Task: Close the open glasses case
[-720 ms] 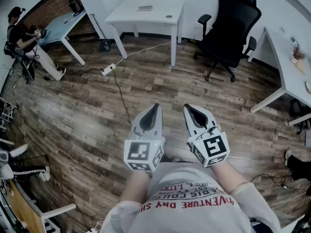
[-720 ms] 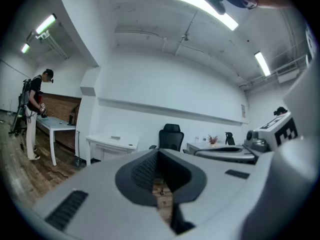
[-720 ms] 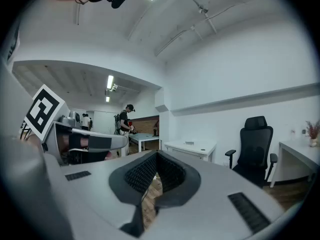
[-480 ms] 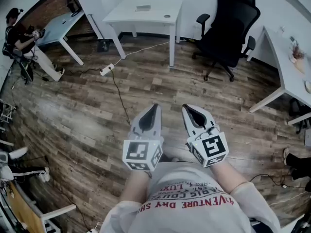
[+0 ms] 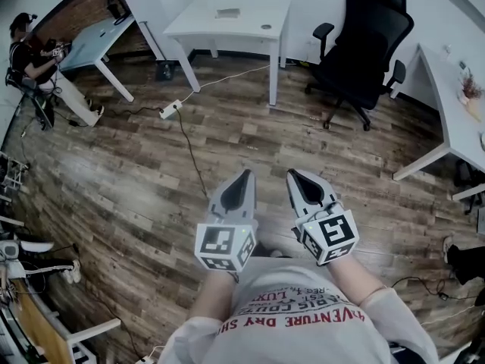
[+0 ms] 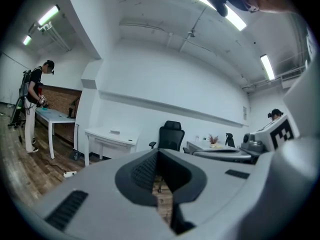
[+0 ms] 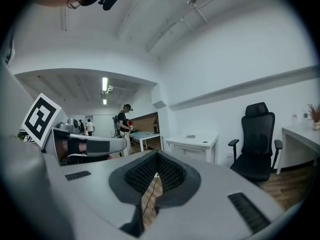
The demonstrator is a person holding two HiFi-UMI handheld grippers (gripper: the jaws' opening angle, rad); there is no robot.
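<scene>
No glasses case shows clearly in any view. A small flat object (image 5: 226,12) lies on the far white table (image 5: 198,23), too small to identify. My left gripper (image 5: 244,174) and right gripper (image 5: 291,173) are held side by side in front of the person's chest, pointing out over the wood floor. Both are shut with nothing between the jaws. In the left gripper view the left gripper (image 6: 158,152) has its tips meeting, with the table (image 6: 111,135) and a black chair (image 6: 170,136) far ahead. In the right gripper view the right gripper (image 7: 156,153) is likewise closed and empty.
A black office chair (image 5: 364,48) stands at the back right beside a white desk (image 5: 453,120). A power strip (image 5: 169,109) and its cable (image 5: 193,158) lie on the floor ahead. Another person (image 5: 34,59) stands at a bluish table (image 5: 91,40) at far left.
The head view has shifted slightly, so the room sits a little further right and the grippers a little lower. Both grippers stay shut, side by side.
</scene>
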